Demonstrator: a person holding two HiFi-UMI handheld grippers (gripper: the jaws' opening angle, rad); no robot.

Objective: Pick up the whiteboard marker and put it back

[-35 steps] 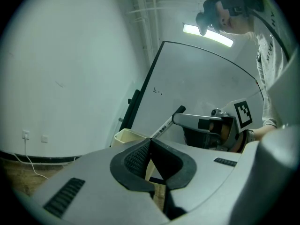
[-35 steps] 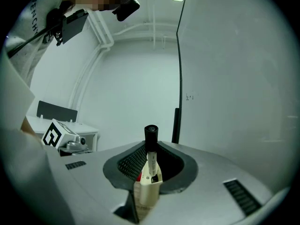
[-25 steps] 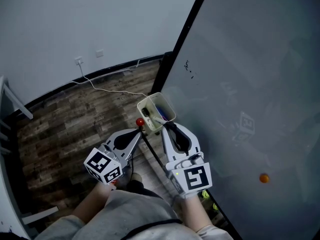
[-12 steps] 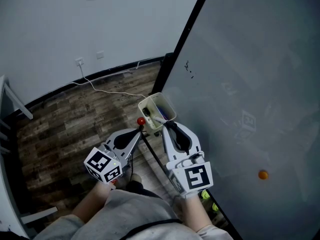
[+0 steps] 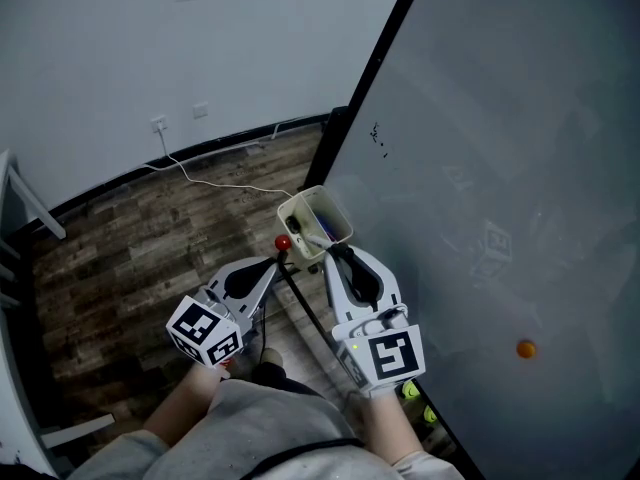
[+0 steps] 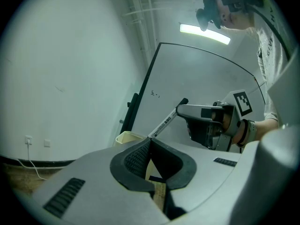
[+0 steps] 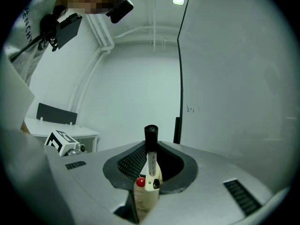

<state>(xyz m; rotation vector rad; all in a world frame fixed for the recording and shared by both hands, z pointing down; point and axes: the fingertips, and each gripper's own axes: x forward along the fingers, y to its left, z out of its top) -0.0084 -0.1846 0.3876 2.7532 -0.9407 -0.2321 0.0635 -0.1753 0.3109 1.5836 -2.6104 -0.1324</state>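
A white whiteboard marker (image 7: 151,153) with a black cap stands upright between the jaws of my right gripper (image 7: 151,159), which is shut on it. Its lower end reaches into a cream cup (image 7: 144,198) fixed at the whiteboard's edge, beside a red knob (image 7: 140,182). In the left gripper view the marker (image 6: 166,122) slants from the right gripper (image 6: 206,122) down toward the cup (image 6: 125,137). From above, the cup (image 5: 296,208) sits just beyond my right gripper (image 5: 338,251). My left gripper (image 5: 275,261) is shut with nothing in it, its tips beside the cup.
A large grey whiteboard (image 5: 500,168) with a black frame fills the right side and carries an orange magnet (image 5: 525,349). A white cable (image 5: 220,180) runs over the wood floor (image 5: 130,248) from a wall socket (image 5: 158,123). A white desk (image 7: 61,125) stands to the left.
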